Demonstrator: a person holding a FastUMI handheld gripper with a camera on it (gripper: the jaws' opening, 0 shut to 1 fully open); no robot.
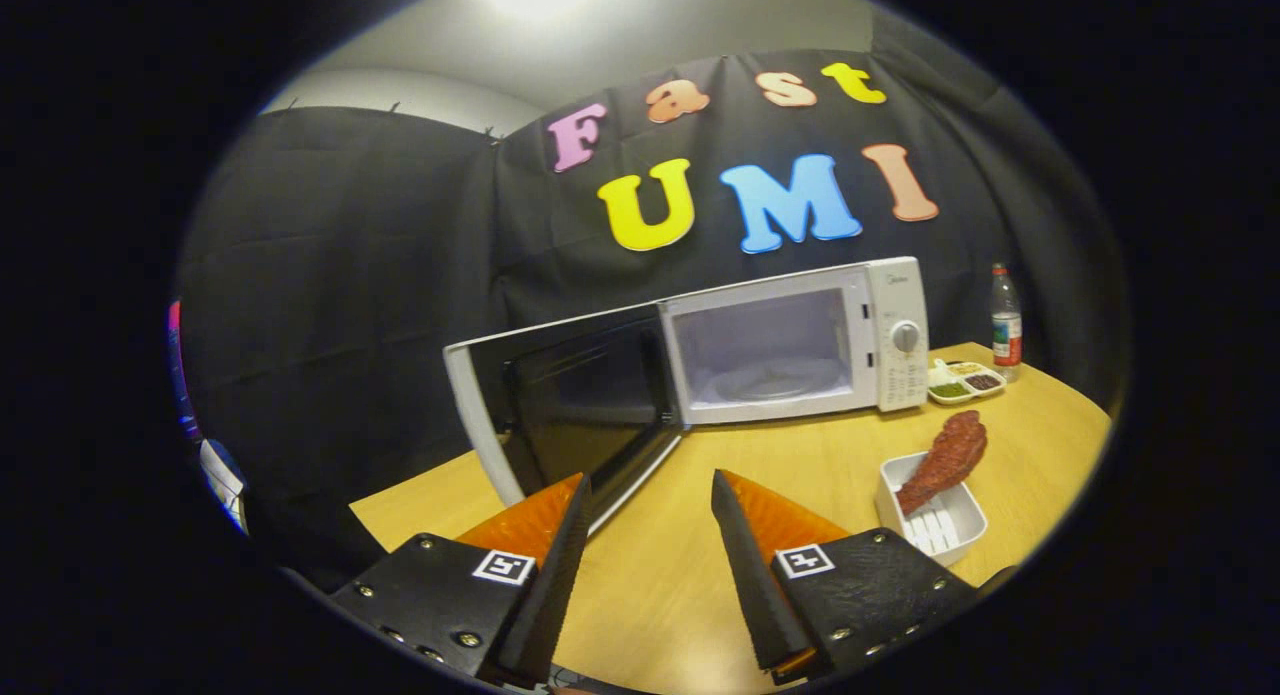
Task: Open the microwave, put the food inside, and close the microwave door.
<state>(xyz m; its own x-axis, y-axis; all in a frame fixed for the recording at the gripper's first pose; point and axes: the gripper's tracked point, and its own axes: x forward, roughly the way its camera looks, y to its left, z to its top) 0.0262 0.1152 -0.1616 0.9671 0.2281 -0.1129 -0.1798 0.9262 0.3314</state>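
gripper view: the gripper (650, 505) has its fingers spread apart with nothing between them, hovering over the wooden table (760, 465); beyond them the white microwave (790, 340) stands with its door (570, 405) swung wide open toward the left finger, and the glass turntable shows in the cavity. the food (945, 460), a reddish-brown drumstick-shaped piece, leans in a white tray (935, 520) just off the right finger, while a small divided dish (965, 382) and a bottle (1005, 325) stand beside the microwave's far end
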